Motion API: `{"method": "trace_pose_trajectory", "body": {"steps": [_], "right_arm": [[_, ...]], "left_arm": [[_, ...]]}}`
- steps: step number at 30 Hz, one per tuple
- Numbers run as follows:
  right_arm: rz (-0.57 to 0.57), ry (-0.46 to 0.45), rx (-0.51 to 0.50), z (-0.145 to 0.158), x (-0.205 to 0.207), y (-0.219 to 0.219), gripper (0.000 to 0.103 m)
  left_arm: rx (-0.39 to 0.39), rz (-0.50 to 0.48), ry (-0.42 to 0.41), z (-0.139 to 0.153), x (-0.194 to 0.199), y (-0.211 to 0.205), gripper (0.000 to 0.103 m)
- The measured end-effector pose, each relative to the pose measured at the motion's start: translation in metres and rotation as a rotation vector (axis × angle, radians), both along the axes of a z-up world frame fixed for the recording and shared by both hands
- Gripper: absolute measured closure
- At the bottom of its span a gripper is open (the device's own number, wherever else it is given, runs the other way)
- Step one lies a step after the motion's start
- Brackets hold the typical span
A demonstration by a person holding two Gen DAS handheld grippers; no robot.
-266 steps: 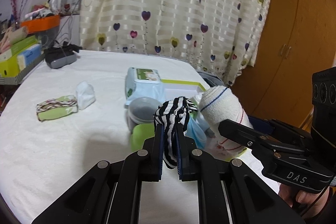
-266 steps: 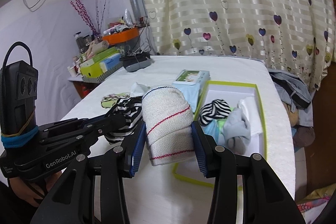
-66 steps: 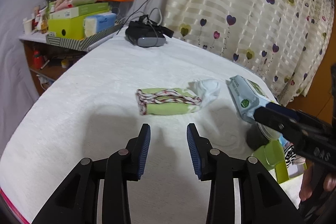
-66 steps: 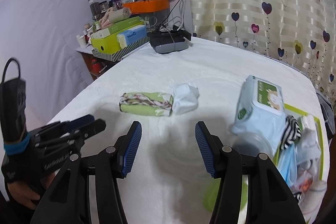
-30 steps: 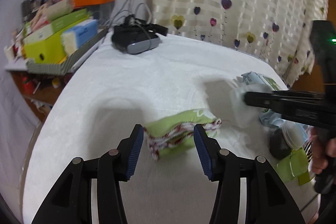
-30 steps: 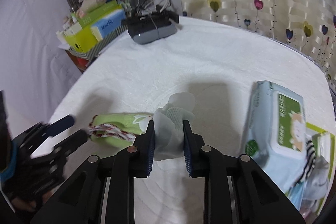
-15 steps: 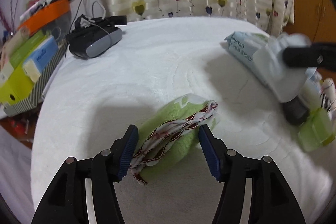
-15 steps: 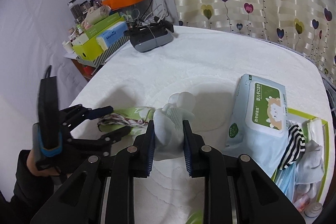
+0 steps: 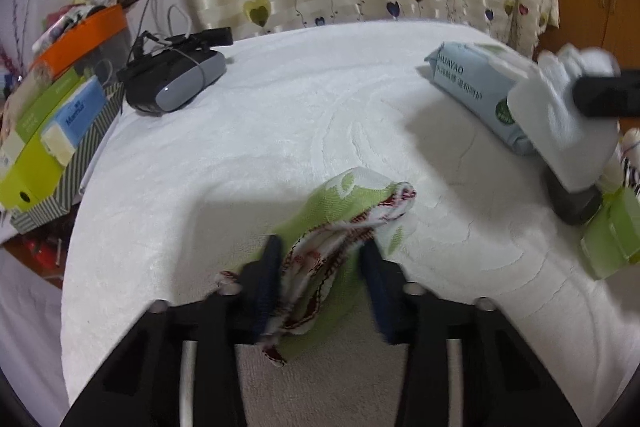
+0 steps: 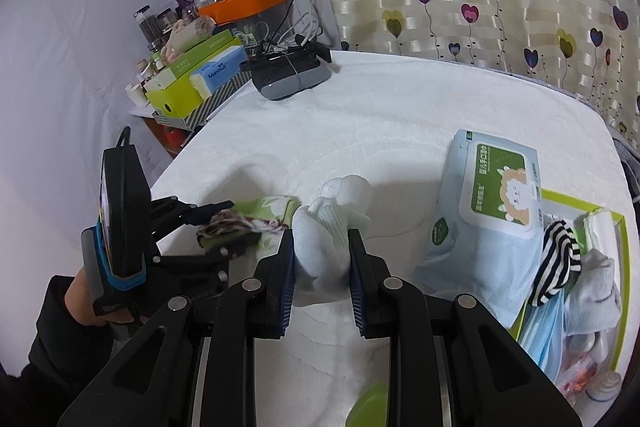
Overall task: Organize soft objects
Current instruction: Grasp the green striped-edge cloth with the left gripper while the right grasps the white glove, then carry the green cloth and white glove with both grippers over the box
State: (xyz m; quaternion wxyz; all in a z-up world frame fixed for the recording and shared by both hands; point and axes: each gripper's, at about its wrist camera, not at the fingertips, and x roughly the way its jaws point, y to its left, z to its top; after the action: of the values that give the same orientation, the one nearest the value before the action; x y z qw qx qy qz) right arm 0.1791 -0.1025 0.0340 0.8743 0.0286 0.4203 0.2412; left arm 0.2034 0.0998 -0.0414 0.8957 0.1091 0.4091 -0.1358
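A green sock roll with red-and-white trim (image 9: 340,211) lies on the white bed cover, also seen in the right wrist view (image 10: 268,207). My left gripper (image 9: 320,251) is closing around it; its blurred pads touch the cloth on both sides. From the right wrist view the left gripper (image 10: 228,223) sits low on the bed, held by a hand in a dark sleeve. My right gripper (image 10: 322,239) is shut on a white sock bundle (image 10: 332,227), held just above the cover. That white sock (image 9: 560,131) shows at the right of the left wrist view.
A blue wet-wipes pack (image 10: 496,195) lies right of the sock, beside a green-rimmed box (image 10: 560,193) holding striped and pale socks. A dark jar (image 9: 572,203) and green lid (image 9: 612,231) sit near it. A grey headset (image 9: 172,79) and stacked boxes (image 9: 40,131) are far left.
My left gripper dropped over the green sock roll, rolled, and its jaws narrowed onto it. The right gripper lifted the white sock off the cover and carried it rightwards.
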Motion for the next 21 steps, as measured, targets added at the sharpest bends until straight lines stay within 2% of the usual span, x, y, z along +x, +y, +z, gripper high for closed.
{"method": "trace_pose_trajectory", "body": {"steps": [5,7,13,21], "right_arm": [[0.005,-0.011,0.019,0.004,-0.009,-0.006,0.078],[0.008,-0.021,0.028,0.007,-0.014,-0.009,0.078],[0.001,-0.041,0.062,0.009,-0.026,-0.021,0.078],[0.022,-0.081,0.127,0.012,-0.053,-0.032,0.078]], "left_arm": [[-0.054,0.048,-0.009,0.005,-0.007,0.002,0.086],[-0.109,0.074,-0.003,0.01,-0.011,0.005,0.087],[-0.209,0.122,-0.039,0.028,-0.037,0.002,0.087],[-0.306,0.194,-0.11,0.059,-0.086,-0.013,0.087]]}}
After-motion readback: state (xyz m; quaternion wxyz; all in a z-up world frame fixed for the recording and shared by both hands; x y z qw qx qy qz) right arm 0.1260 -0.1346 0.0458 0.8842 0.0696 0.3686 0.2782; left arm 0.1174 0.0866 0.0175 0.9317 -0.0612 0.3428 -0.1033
